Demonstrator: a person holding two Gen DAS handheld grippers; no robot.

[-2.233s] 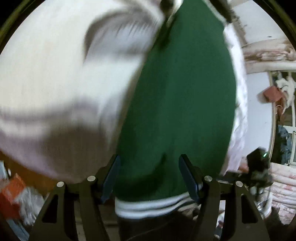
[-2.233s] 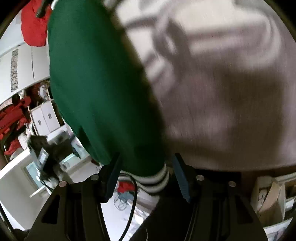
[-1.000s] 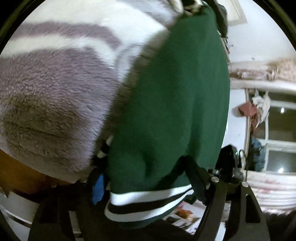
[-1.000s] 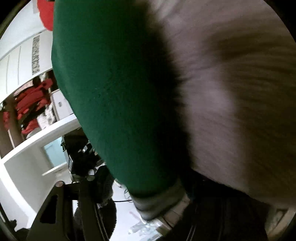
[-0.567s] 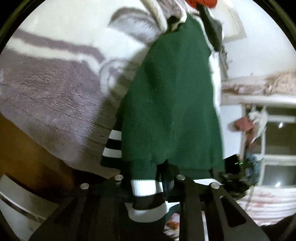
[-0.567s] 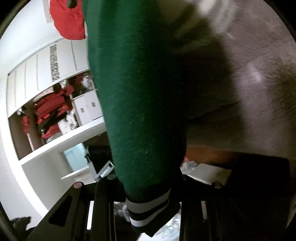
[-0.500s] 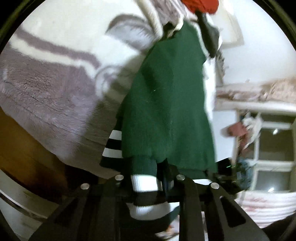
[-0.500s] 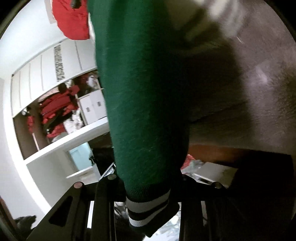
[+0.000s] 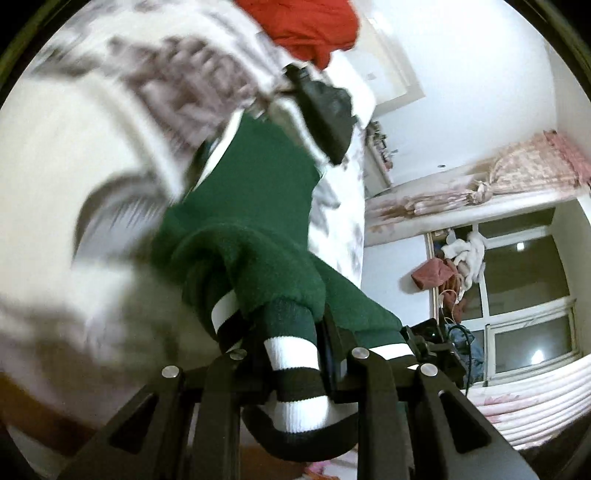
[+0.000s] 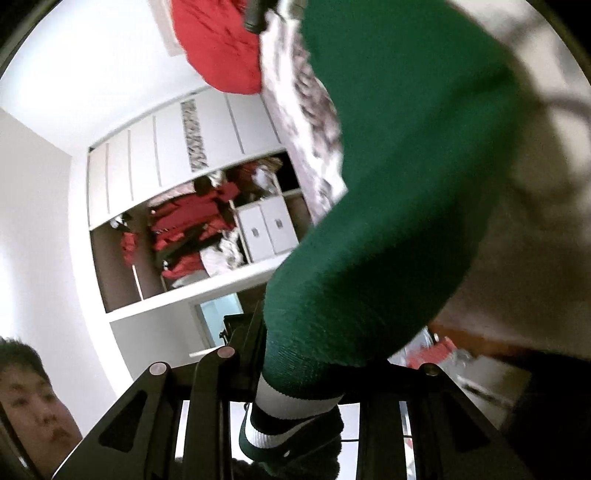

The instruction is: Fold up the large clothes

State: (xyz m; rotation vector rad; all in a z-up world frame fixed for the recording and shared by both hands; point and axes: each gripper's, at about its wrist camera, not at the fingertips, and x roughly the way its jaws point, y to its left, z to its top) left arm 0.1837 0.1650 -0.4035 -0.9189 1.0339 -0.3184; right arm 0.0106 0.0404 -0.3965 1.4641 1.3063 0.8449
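Note:
A dark green sweater (image 9: 258, 218) with a white and black striped hem lies stretched over a fuzzy white and grey blanket (image 9: 92, 155). My left gripper (image 9: 291, 354) is shut on the striped hem (image 9: 291, 350) at one corner, with the green cloth bunched above the jaws. My right gripper (image 10: 299, 373) is shut on the striped hem (image 10: 291, 398) at the other corner of the green sweater (image 10: 388, 184), which stretches up and away from it. The right gripper also shows as a dark shape at the lower right of the left wrist view (image 9: 432, 336).
A red garment (image 9: 306, 26) and a dark object (image 9: 325, 110) lie at the sweater's far end. A window (image 9: 517, 295) with pink curtains (image 9: 480, 188) is to the right. An open wardrobe (image 10: 192, 229) with red clothes and a person's face (image 10: 29, 406) show in the right wrist view.
Both grippers have closed on the sweater's striped hem and pulled back and up. The sweater's lower part now bunches and lifts off the blanket, and more of the room shows.

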